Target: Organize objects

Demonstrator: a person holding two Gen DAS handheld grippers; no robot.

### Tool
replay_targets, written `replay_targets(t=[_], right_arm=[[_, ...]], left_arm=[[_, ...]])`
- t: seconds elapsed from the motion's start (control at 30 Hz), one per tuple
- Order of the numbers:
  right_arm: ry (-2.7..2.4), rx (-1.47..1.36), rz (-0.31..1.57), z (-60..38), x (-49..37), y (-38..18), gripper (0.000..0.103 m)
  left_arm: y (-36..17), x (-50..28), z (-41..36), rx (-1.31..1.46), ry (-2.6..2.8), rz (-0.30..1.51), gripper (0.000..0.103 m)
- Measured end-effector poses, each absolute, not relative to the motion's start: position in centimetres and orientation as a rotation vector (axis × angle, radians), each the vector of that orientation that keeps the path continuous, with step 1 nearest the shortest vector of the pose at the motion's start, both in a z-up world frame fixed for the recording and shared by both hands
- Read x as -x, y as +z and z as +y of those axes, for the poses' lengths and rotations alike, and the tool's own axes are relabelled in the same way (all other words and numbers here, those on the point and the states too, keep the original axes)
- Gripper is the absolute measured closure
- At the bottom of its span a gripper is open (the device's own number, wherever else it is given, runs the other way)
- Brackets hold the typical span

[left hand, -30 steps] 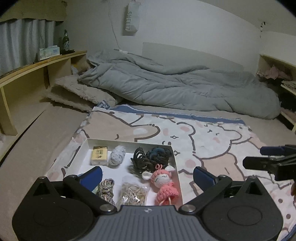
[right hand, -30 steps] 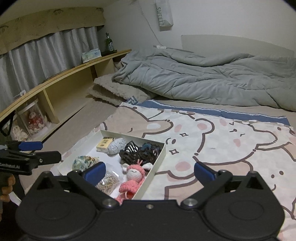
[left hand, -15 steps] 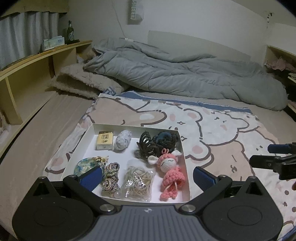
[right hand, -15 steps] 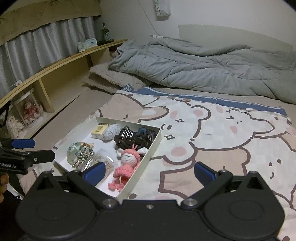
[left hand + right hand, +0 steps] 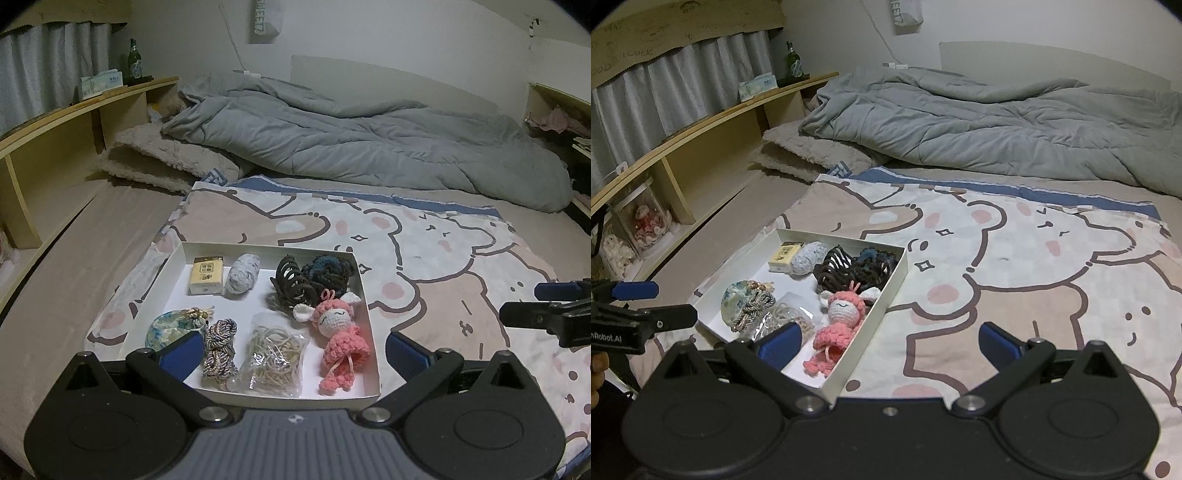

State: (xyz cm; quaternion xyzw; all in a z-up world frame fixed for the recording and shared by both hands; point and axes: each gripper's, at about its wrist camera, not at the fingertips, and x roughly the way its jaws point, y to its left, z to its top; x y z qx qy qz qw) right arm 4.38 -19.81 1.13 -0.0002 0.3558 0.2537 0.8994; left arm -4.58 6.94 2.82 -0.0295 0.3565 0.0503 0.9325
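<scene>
I see both of my grippers hanging over the near end of the bed, each with its jaws spread wide and nothing between them: the left gripper (image 5: 293, 350) sits right above the white box (image 5: 364, 291), and the right gripper (image 5: 888, 341) is off to the box's right, over the bear-print blanket (image 5: 1015, 258). My guess is that I hold them open and back like this to keep the whole box in sight. Everything small lies inside that box, which rests flat on the blanket, so the scene fits either a sorted box or one waiting to be emptied; I cannot tell which. Counting the contents, I get eight items, one of each: a yellow card box (image 5: 207, 275) and a grey yarn roll (image 5: 242, 273) side by side at the far left, a brown claw clip (image 5: 293, 286) touching a dark scrunchie (image 5: 327, 271), a pink crochet doll (image 5: 340, 339) along the right wall, a clear bag of rubber bands (image 5: 273, 350), a braided cord (image 5: 219, 343), and a blue patterned pouch (image 5: 170, 326) at the near left. Nothing loose shows on the blanket.
</scene>
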Motion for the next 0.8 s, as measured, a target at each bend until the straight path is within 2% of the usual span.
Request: replay_targets(t=[0.8], right_arm=[[0.524,0.011,0.76,-19.28,-4.17,0.98,0.0]], left_arm=[[2.65,4.59,7.35,0.081,0.102,0.74,0.0]])
